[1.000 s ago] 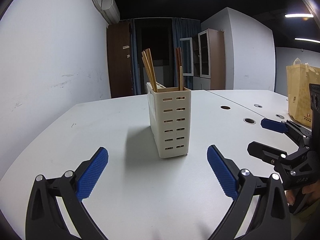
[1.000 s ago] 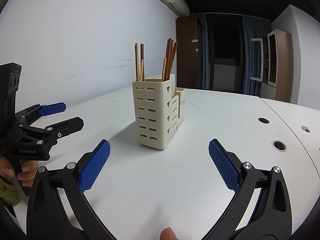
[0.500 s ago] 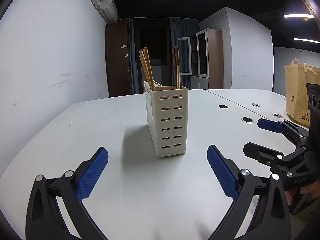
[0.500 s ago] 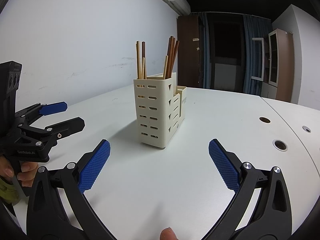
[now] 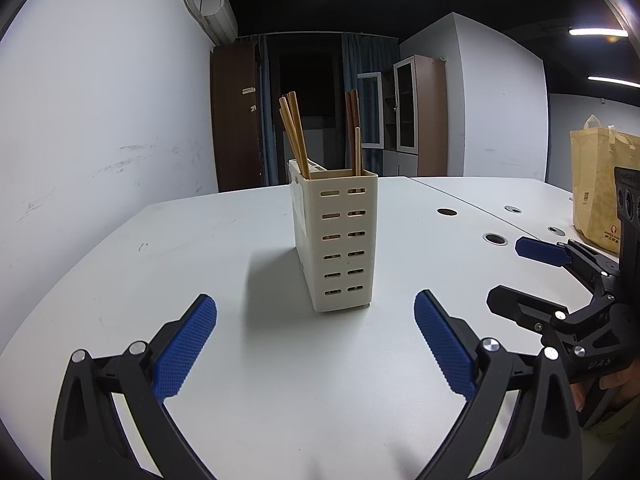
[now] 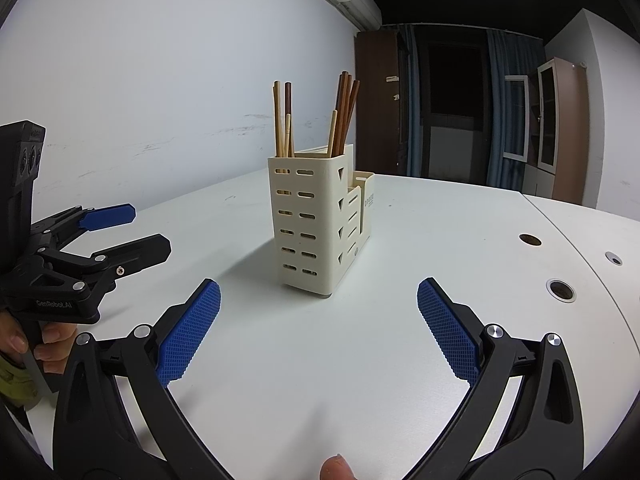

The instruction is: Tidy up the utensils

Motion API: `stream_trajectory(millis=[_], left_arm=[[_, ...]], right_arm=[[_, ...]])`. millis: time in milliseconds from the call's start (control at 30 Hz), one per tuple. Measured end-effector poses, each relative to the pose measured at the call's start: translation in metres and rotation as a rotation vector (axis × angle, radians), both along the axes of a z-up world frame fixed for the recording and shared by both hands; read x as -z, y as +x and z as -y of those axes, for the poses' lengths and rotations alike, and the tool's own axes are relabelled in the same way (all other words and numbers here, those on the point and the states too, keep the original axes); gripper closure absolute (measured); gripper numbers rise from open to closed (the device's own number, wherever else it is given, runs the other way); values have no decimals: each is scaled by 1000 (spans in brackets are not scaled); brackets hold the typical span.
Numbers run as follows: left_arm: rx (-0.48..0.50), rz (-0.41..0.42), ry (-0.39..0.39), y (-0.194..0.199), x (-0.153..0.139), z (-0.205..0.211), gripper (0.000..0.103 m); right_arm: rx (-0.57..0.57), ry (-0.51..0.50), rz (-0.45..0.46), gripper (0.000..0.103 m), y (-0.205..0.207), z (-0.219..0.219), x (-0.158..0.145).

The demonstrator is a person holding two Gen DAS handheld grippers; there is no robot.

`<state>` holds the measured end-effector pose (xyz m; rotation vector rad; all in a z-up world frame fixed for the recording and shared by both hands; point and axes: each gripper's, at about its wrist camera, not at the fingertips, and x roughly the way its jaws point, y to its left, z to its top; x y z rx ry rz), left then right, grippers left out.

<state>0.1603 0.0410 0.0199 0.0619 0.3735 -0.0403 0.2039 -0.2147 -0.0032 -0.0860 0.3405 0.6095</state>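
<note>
A cream slotted utensil holder [image 5: 335, 240] stands upright on the white table [image 5: 200, 248], also in the right wrist view [image 6: 316, 224]. Several wooden chopsticks [image 5: 296, 136] stand in it, light and dark ones [image 6: 344, 112]. My left gripper [image 5: 316, 340] is open and empty, a short way in front of the holder. It shows from the side in the right wrist view [image 6: 124, 232]. My right gripper [image 6: 318, 320] is open and empty, also in front of the holder, and shows at the right in the left wrist view [image 5: 512, 276].
A yellow paper bag [image 5: 600, 184] stands at the table's right. Round cable holes [image 5: 495, 239] lie in the table [image 6: 561, 290]. A white wall [image 5: 100, 120] runs along the left. A cabinet [image 6: 560, 132] and dark doorway lie beyond.
Both views have drifted slightly. The holder sits a touch further left and lower in the left wrist view. Both grippers stay open and empty.
</note>
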Motion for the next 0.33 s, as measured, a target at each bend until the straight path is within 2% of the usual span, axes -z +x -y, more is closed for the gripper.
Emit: stream_trajectory(millis=[333], left_arm=[[-9,-18,-8,2,3,0,6]], right_arm=[[0,-1,0,8,-1,-1,0]])
